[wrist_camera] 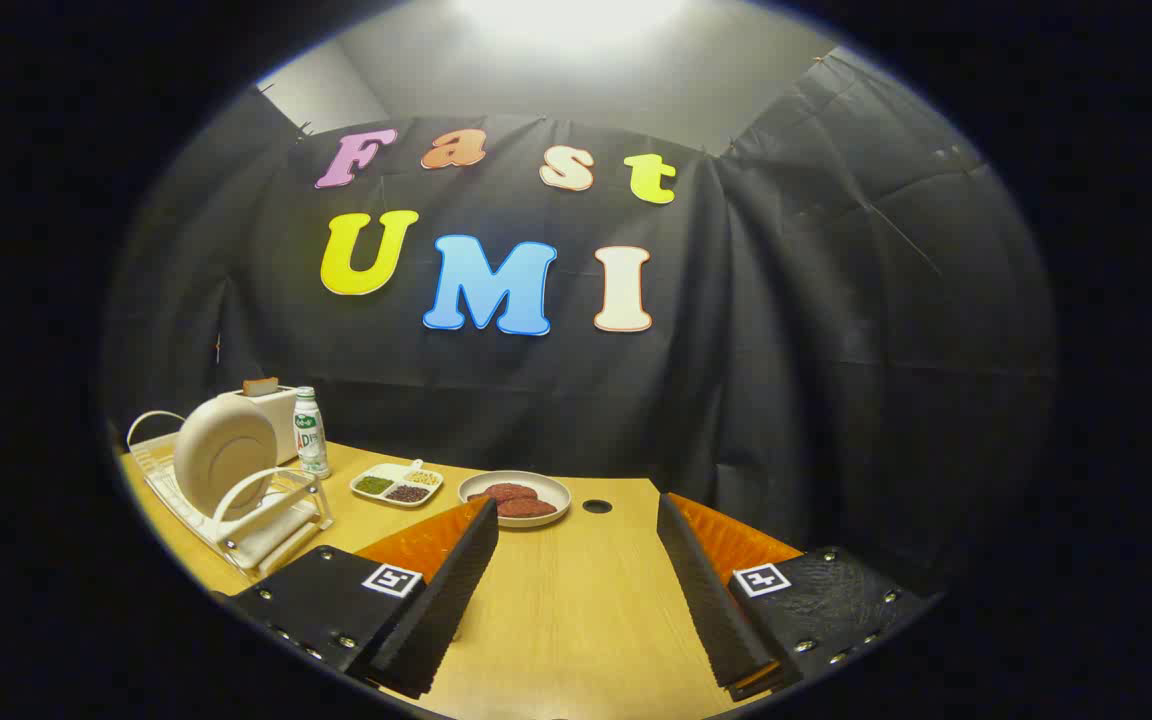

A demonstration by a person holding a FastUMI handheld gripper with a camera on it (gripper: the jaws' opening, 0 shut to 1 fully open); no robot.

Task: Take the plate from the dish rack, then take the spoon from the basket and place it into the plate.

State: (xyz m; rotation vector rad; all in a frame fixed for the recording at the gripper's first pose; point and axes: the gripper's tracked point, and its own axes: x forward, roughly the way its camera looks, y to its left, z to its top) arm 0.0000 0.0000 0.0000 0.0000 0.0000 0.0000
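Tongs [576, 590] gape wide over bare table [576, 620], gripping nothing. Plate [226, 455] stands on edge in the rack [271, 525], well off to their left; swing that way and pinch its upper rim, 1 finger each face.

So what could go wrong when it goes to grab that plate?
The plate stands on edge in the dish rack, off to one side of the open gripper, so a skewed grip could let it slip. The bottle and toaster stand right behind the rack and might get knocked. Setting it down, it could bump the bowl of red food or the divided snack dish.
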